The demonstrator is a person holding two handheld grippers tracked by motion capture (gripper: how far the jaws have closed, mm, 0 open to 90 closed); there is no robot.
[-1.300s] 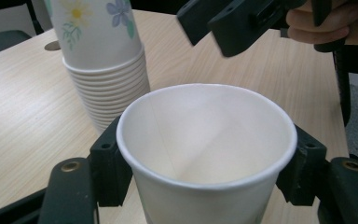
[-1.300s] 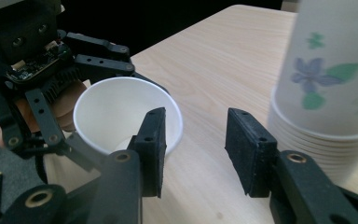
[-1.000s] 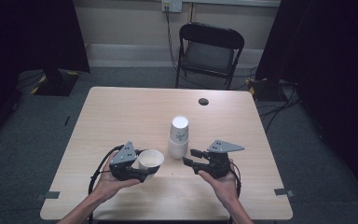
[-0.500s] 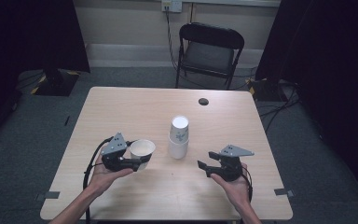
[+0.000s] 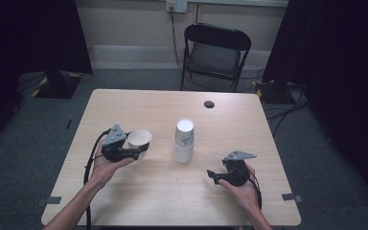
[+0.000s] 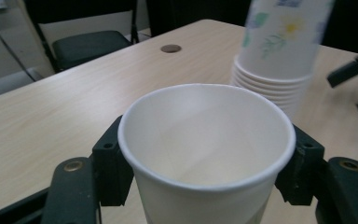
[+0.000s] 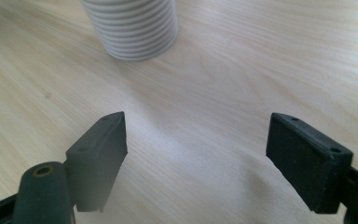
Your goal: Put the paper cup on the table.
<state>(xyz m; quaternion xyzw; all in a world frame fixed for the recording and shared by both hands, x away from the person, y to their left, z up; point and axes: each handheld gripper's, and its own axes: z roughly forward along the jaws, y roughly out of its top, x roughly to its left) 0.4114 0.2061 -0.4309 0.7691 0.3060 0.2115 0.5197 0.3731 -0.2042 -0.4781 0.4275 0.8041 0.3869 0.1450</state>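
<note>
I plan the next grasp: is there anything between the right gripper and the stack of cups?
Nothing visible. The right gripper has its jaws open, and bare table lies between it and the stack of cups. The single cup sits aside in the left gripper.

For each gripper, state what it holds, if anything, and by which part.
The left gripper holds a single paper cup upright, jaws clamped on opposite sides of its wall just below the rim. The right gripper is open and holds nothing.

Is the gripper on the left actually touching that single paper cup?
Touching. The left gripper view shows the left gripper with a jaw pressed against each side of the cup.
</note>
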